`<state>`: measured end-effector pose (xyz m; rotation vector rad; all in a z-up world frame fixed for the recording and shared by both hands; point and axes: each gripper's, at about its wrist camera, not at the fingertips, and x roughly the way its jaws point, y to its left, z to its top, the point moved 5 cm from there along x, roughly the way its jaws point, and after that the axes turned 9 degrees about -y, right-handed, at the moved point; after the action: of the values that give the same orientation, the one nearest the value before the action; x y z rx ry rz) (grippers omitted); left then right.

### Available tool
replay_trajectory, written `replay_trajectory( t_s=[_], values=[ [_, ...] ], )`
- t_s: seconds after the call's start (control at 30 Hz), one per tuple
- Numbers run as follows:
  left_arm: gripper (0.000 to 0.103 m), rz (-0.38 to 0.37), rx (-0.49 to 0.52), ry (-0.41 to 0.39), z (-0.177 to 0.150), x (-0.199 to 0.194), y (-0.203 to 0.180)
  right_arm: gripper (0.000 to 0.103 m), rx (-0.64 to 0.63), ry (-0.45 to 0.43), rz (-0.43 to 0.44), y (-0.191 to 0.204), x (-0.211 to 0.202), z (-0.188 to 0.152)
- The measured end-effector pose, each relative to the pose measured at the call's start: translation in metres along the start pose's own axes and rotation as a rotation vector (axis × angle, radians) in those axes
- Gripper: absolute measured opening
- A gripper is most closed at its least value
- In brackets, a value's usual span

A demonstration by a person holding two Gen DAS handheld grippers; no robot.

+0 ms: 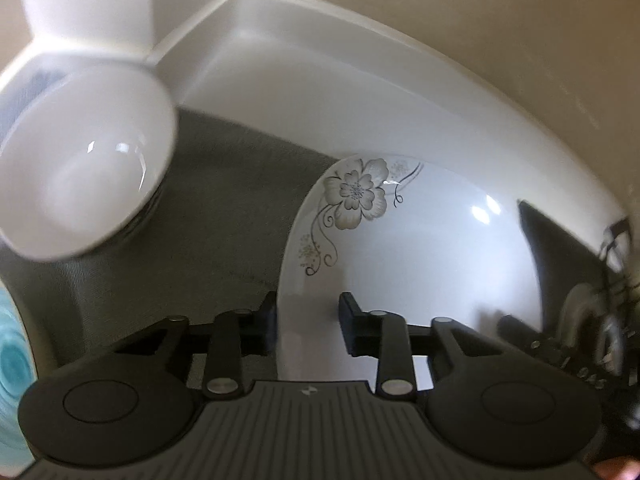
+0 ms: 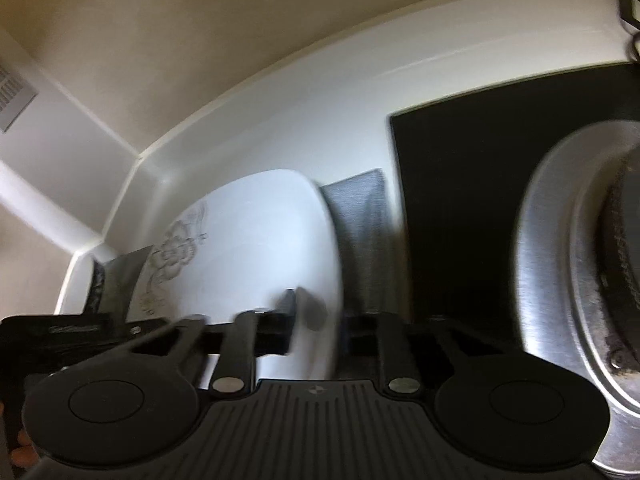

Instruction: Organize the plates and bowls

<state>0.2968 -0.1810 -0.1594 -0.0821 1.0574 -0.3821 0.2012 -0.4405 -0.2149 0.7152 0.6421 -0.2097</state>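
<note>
Left hand-held gripper (image 1: 308,324) and right hand-held gripper (image 2: 320,320) each grasping flowered plate (image 1: 420,240) rim, grey mat (image 1: 224,216), white counter (image 1: 280,64), beige wall (image 1: 480,20)

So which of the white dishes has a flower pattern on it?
The large white plate between the left gripper fingers; grey flowers run along its rim. The white bowl up left is plain inside.

the large white ceramic plate (image 1: 420,248) carries a grey flower with curling dark tendrils along its rim. the round white glossy bowl (image 1: 80,172) is plain inside, with dark lines under its rim. both lie on a grey ribbed mat (image 1: 224,208). a turquoise swirl-patterned dish (image 1: 10,360) shows at the edge. a black panel (image 2: 460,200) holds a brushed silver ring (image 2: 560,260).
</note>
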Motion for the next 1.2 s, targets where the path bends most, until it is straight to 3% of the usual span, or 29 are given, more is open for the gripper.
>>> replay_trajectory(
  t_s=[0.3, 0.57, 1.2],
  values=[
    [0.031, -0.085, -0.04, 0.012, -0.008, -0.023, 0.01, 0.019, 0.0, -0.006, 0.018, 0.001, -0.011, 0.003],
    [0.031, -0.093, -0.019, -0.022, 0.004, -0.031, 0.012, 0.018, -0.025, -0.003, 0.032, 0.009, -0.023, -0.001],
    [0.031, -0.131, 0.009, -0.026, -0.014, -0.06, 0.025, 0.018, -0.016, 0.004, 0.039, 0.022, -0.067, -0.031]
  ],
)
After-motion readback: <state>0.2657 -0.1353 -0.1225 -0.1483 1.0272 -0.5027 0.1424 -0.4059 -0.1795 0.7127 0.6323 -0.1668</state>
